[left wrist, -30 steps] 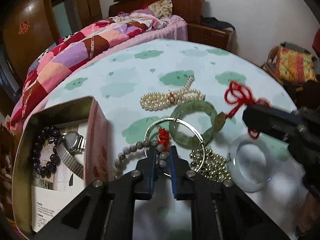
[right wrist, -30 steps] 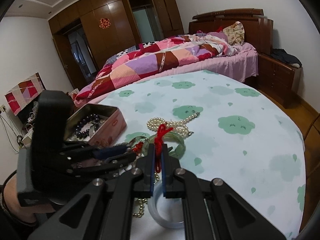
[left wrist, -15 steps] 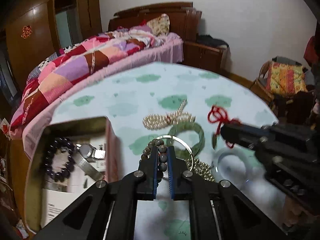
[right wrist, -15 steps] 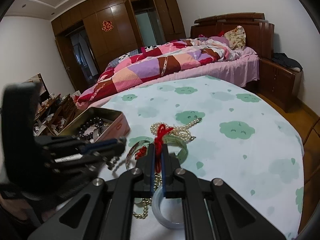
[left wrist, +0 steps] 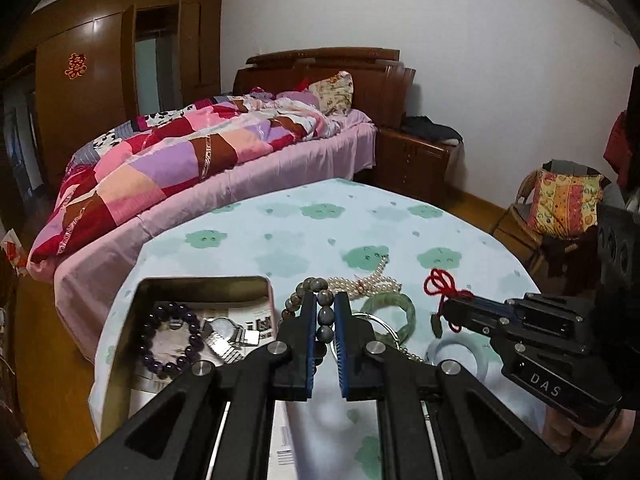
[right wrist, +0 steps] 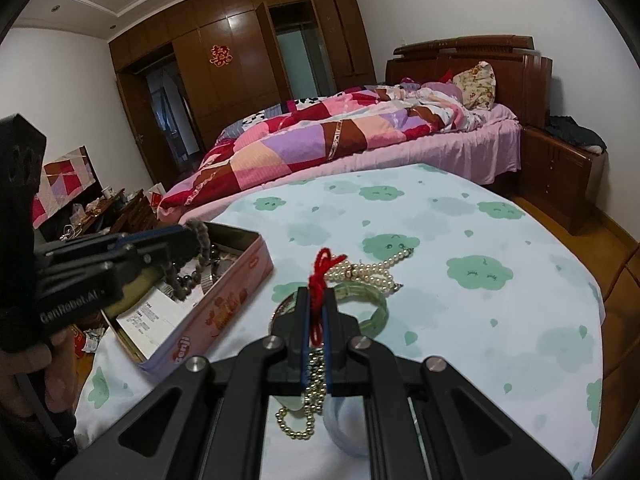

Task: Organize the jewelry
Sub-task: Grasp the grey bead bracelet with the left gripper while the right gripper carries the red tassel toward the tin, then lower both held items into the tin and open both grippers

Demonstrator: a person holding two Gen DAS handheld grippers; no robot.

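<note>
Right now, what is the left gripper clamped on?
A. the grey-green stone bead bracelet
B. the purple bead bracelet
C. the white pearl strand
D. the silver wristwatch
A: the left gripper pinches the grey-green stone bead bracelet, while the purple bead bracelet and silver wristwatch lie in the pink tin box.

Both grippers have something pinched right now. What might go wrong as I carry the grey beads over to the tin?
The left gripper pinches the grey bead bracelet by only a few beads; the loop dangling in the right wrist view could slip out or swing and catch the tin's rim.

The right gripper holds only the thin red cord, with its pendant hanging free above the green bangle and could snag there.
</note>
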